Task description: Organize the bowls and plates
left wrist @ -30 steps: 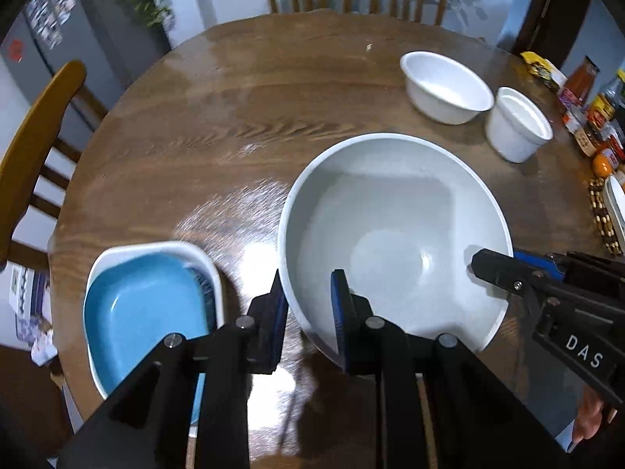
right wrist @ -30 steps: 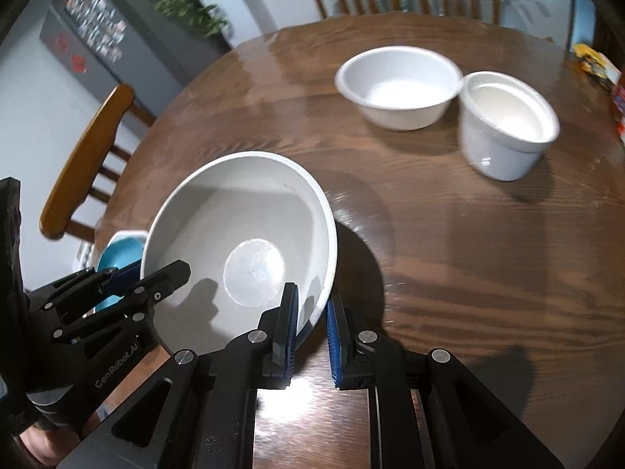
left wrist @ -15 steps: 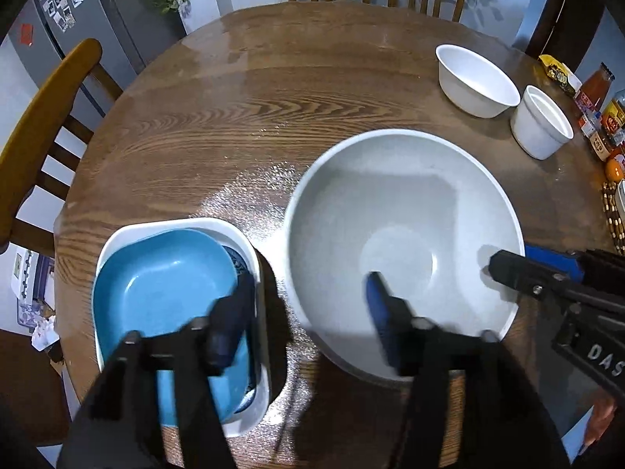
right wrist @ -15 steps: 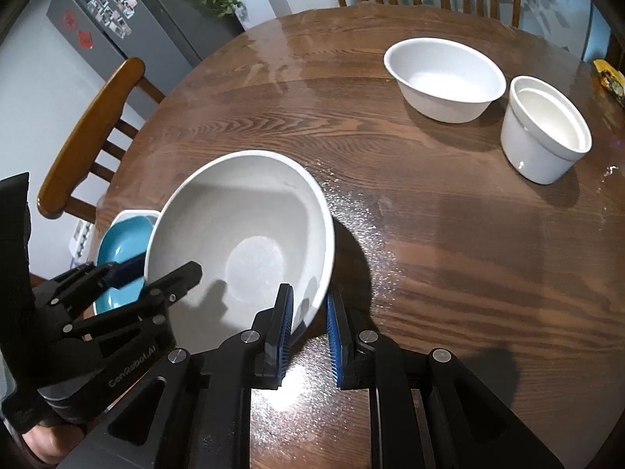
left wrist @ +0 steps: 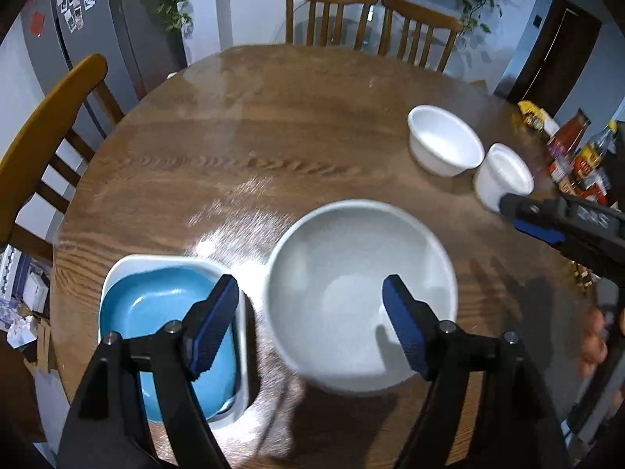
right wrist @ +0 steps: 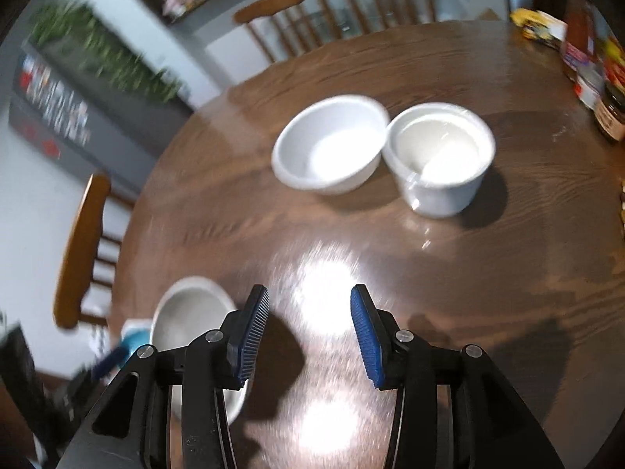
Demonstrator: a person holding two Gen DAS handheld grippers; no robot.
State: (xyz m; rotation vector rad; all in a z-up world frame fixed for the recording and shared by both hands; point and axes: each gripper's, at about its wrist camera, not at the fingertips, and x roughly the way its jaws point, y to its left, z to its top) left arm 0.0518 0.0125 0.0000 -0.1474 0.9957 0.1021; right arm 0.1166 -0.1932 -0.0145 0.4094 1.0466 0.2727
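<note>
Both grippers have just been opening: the left gripper (left wrist: 310, 314) is spread over the large grey bowl's (left wrist: 351, 273) near rim without touching it, while the right gripper (right wrist: 308, 334) gapes above bare table (right wrist: 449, 273). The bowl sits just beside a blue dish (left wrist: 156, 312) (nested in a white one).

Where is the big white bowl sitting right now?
In the left wrist view the big white bowl sits on the wooden table near its front edge, just right of the blue dish in its white tray.

My left wrist camera looks steeply down over the near table (left wrist: 273, 125). My right wrist camera faces farther across. Both share the large bowl (left wrist: 359, 293) and two small white bowls (right wrist: 332, 144).
</note>
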